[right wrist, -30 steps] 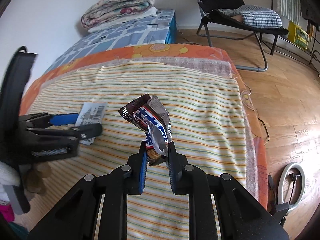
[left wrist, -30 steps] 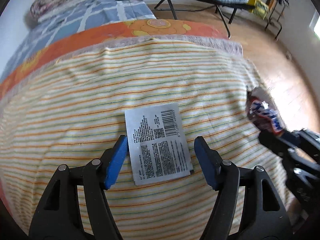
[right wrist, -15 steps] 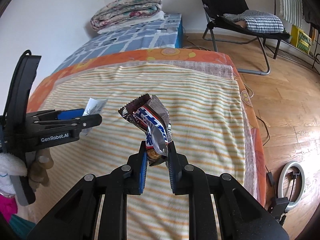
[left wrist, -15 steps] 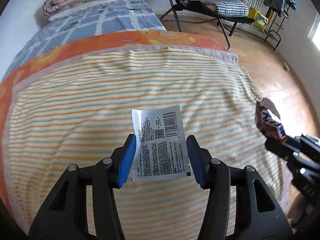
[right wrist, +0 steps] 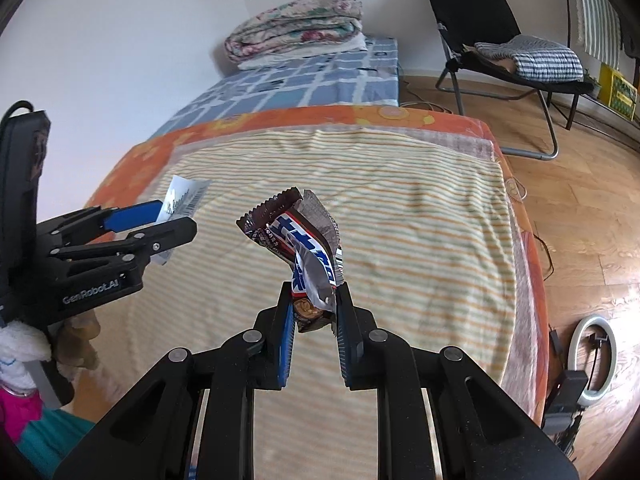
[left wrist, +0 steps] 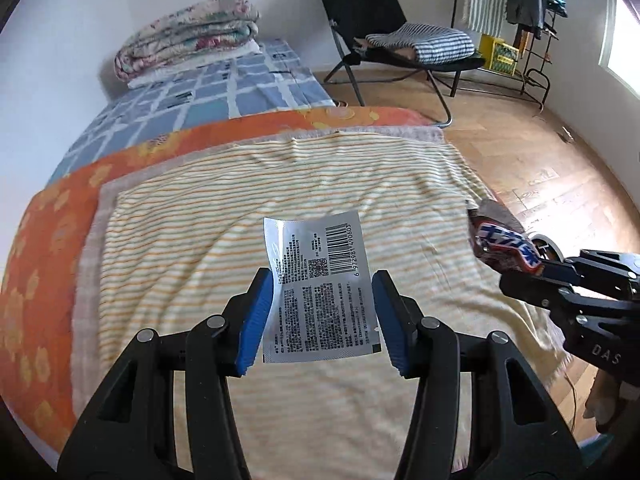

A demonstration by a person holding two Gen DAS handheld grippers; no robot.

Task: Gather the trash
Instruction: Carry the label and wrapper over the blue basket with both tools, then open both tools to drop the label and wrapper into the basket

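1. The left gripper (left wrist: 323, 316) has its blue pads clamped edge-on against a silver sachet (left wrist: 320, 288). The jaws stand fairly wide because the packet spans them flat, held by its two side edges.
2. The sachet is clear of the striped sheet (left wrist: 248, 200) and hangs in the air above it, printed side toward the camera. In the right wrist view the same sachet (right wrist: 182, 200) pokes out past the left tool's tips.
3. Sachet look: a flat foil rectangle with dense black small print, a barcode and QR code near the top right, and the top edge slightly curled. It is thin and floppy, so an edge grip like this could probably buckle or slip if jolted.
4. The right gripper (right wrist: 313, 312) is nearly closed, pinching the lower end of a chocolate bar wrapper (right wrist: 298, 240). The narrow gap fits, as the wrapper is crumpled thin at that end.
5. Wrapper look: brown with a blue-and-white logo band, a torn open serrated top and a silver inner face showing. It stands up from the jaws and looks empty or close to it. From the left wrist view it (left wrist: 504, 240) sits at the right edge, over the bed's side.
6. Both pieces are off the bed (left wrist: 52, 264), one per tool, so both are probably ready to carry off together. No bin is visible in either view.
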